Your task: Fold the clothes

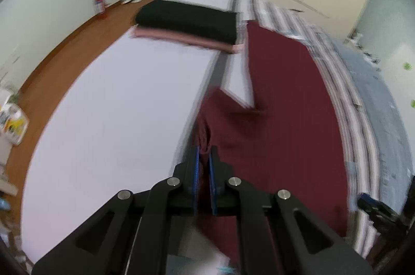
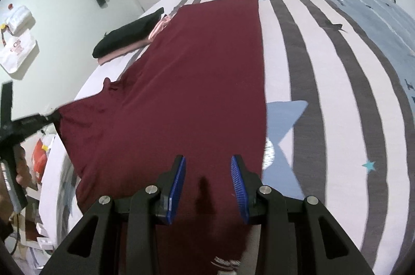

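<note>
My left claw clenched on one maroon garment's sleeve, my right claw released above its hem, garment spread on the striped bed, two folded pieces beyond, black atop pink

The left gripper has its two blue-padded fingers drawn almost together, pinching a bunched fold of dark red garment between them; seen from the right wrist camera, it reaches in from the left edge, clamped on the cloth's corner, with a hand partly visible behind its handle. The right gripper hovers with its blue pads spread wide apart, nothing between them.
</note>
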### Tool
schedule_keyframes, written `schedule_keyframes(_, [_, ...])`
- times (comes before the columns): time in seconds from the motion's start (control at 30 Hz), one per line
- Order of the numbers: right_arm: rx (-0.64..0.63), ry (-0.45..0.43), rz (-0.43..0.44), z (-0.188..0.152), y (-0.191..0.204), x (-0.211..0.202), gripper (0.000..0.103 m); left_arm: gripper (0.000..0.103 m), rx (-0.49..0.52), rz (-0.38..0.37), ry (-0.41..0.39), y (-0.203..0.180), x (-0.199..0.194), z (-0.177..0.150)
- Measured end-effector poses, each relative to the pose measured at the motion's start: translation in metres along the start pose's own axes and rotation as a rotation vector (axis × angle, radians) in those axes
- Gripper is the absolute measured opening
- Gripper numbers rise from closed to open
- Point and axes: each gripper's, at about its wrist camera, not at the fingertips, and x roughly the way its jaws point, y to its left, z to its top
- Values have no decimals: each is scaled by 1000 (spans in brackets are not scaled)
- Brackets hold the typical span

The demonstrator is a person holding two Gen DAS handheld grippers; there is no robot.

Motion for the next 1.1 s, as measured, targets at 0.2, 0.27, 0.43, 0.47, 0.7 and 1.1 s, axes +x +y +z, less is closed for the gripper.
schedule_keyframes(0.2, [-21,7,17,-2,-20,-28,33,6,83,-151,75,-124,-1,-27])
schedule_keyframes(0.27, [-20,14,23,-3,-28,-34,33,10,73,-180,132,-150,-4,-23])
schedule_keyframes(0.43, [-36,33,27,-8,-43,-40,33,12,47,-250,191,-162,-6,-39])
schedule_keyframes(0.47, [-36,35,29,-8,-44,-40,33,16,49,-246,178,-160,-10,-39])
schedule_keyframes(0.7, [-14,43,52,-12,-42,-29,33,23,-29,-124,203,-79,-36,-50])
schedule_keyframes(1.1, [-48,46,110,-1,6,6,33,9,8,-93,278,-13,15,-85])
